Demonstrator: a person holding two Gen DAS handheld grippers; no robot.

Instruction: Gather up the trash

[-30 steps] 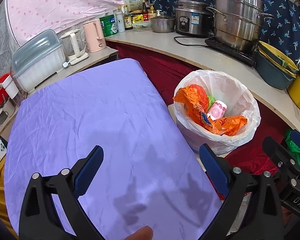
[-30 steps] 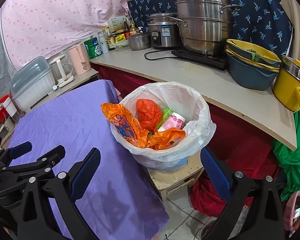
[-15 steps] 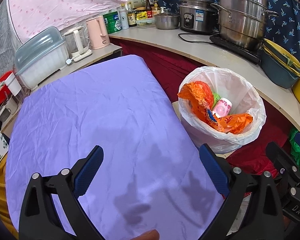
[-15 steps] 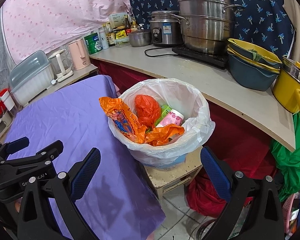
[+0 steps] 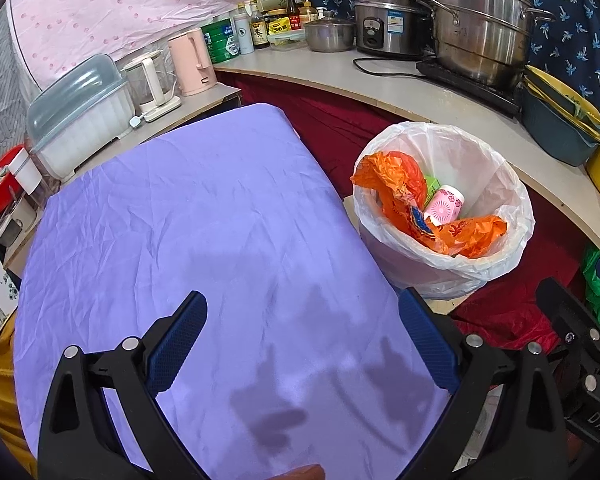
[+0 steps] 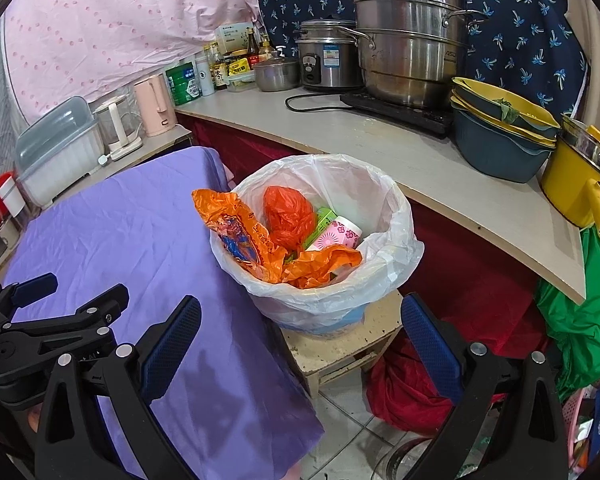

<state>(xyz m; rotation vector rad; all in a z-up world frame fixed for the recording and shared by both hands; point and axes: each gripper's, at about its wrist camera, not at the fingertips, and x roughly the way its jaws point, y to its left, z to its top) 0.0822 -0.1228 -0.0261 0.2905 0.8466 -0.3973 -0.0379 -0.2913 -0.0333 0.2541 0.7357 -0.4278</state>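
Purple cloth (image 5: 204, 216): covers the table, wrinkled, nothing lying on it; shadows of both tools fall on its near part.
Left gripper (image 5: 302, 334): hovers over the near part of the cloth, blue pads wide apart, nothing between them.
Right gripper (image 6: 300, 338): blue pads wide apart, nothing held; it faces the bin, with the near table corner and the stool between its fingers.
Bin (image 6: 396, 216): white liner folded over the rim; stands on a low wooden stool (image 6: 340, 352) just beside the table's right edge, in front of the counter.
Trash: all inside the bin. Orange wrapper (image 6: 236, 232) sticks up past the rim on the table side; red-orange bag (image 6: 290, 212) is bunched behind it; pink flowered cup (image 6: 338, 234) lies on its side near the middle; green box (image 6: 326, 216) shows between bag and cup, mostly hidden.
Counter (image 6: 400, 152): pale top behind the bin; carries a steamer pot (image 6: 408, 36), rice cooker (image 6: 326, 60), stacked basins (image 6: 500, 132), a yellow pot (image 6: 580, 184), bottles and tins at the far end.
Side shelf: pink kettle (image 5: 190, 62), clear kettle (image 5: 150, 80), lidded white box (image 5: 80, 112), all beyond the table's far edge.
Floor: red cloth (image 6: 404, 388) heaped beside the stool; green bag (image 6: 580, 320) under the counter's end.
Person: a fingertip (image 5: 300, 472) shows at the bottom edge of the left view.
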